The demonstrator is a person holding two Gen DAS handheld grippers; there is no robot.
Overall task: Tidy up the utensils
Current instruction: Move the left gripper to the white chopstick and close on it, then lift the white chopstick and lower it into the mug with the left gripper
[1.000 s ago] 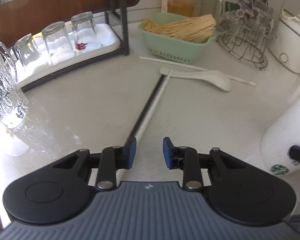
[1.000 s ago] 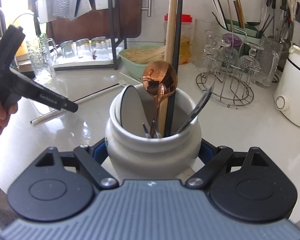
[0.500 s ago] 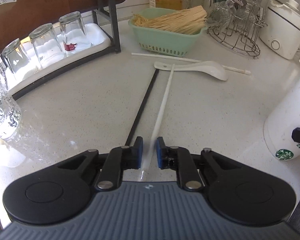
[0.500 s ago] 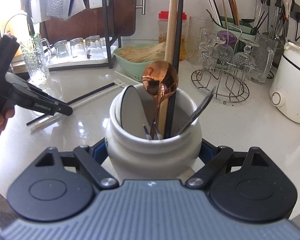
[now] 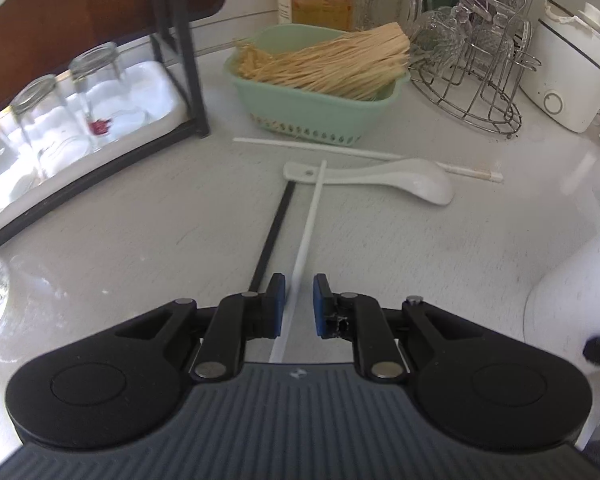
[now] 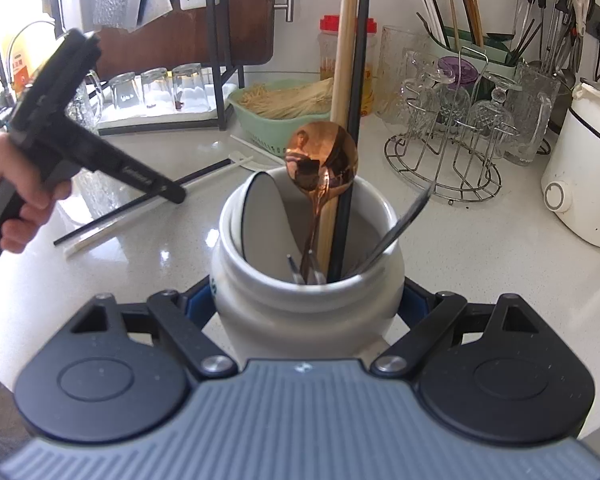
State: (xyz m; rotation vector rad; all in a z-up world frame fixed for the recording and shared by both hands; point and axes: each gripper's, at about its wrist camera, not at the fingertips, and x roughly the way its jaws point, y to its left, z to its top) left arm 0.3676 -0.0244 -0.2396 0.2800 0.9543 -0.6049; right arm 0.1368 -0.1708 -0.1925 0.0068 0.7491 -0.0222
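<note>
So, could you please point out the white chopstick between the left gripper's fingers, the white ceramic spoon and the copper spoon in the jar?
White chopstick [image 5: 309,224]: left wrist view, middle of its shaft.
White ceramic spoon [image 5: 418,182]: left wrist view, its bowl.
Copper spoon [image 6: 321,156]: right wrist view, its round bowl.

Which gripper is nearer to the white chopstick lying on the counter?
Left. The left gripper has the white chopstick between its jaws, with gaps showing either side. The right gripper is off to the side, clamped around the white utensil jar.
</note>
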